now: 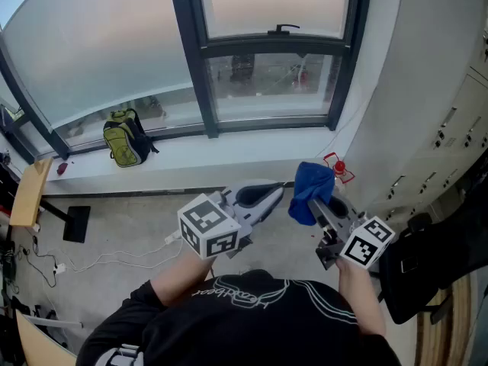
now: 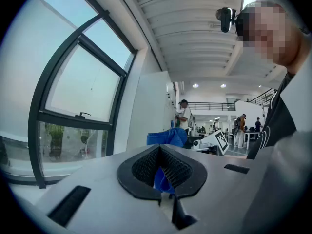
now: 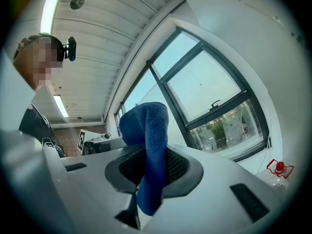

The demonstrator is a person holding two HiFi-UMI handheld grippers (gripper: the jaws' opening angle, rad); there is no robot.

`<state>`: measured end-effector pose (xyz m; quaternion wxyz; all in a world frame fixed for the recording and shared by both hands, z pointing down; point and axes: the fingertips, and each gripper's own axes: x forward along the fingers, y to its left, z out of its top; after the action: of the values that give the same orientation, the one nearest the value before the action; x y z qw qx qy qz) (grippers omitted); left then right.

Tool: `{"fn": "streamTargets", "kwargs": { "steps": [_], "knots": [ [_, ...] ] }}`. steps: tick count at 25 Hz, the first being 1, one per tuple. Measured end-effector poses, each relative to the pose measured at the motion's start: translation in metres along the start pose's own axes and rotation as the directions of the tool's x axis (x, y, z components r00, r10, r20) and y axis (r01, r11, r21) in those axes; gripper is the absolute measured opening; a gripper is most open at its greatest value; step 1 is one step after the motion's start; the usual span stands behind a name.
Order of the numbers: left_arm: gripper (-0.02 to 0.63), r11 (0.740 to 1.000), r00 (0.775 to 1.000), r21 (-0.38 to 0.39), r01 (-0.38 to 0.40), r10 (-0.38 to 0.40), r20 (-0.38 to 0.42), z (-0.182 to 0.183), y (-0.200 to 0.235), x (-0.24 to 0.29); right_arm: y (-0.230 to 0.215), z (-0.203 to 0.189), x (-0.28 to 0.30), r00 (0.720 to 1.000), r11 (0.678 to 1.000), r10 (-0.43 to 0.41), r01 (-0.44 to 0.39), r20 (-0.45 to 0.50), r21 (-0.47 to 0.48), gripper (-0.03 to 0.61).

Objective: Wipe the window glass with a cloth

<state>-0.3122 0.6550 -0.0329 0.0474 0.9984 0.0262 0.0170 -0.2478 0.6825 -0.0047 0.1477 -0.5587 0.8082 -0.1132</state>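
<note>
Blue cloth (image 1: pixel 311 189) (image 3: pixel 148 145): pinched between the jaws of the right gripper (image 1: pixel 324 208) (image 3: pixel 155 167), bunched above them with a tail hanging below, held in the air in front of the window glass (image 1: pixel 271 82) and apart from it. Left gripper (image 1: pixel 271 193) (image 2: pixel 161 172): jaws drawn together on nothing, tips just beside the cloth. Green backpack (image 1: pixel 126 137): on the white sill (image 1: pixel 229 147) below the glass, well to the left.

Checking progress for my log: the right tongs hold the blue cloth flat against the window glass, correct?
Not quite. The right tongs do hold the blue cloth, but it is not against the window glass. It hangs in the air short of the sill, as the head view shows.
</note>
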Motion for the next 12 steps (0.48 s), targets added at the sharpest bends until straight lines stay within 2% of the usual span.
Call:
{"fn": "streamTargets", "kwargs": {
  "steps": [8,12],
  "knots": [
    [0.006,1.000,1.000,-0.006,-0.005,0.005,-0.008,0.0028,0.0010,0.0009,-0.0019,-0.0027,0.0023,1.000,0.999,0.012,-0.012,-0.018,0.036,0.064],
    [0.006,1.000,1.000,-0.018,-0.013,0.013,-0.003,0.0026,0.0042,0.0003,-0.0027,-0.0043,0.0041,1.000,1.000,0.001,-0.001,-0.027,0.019,0.064]
  ]
}}
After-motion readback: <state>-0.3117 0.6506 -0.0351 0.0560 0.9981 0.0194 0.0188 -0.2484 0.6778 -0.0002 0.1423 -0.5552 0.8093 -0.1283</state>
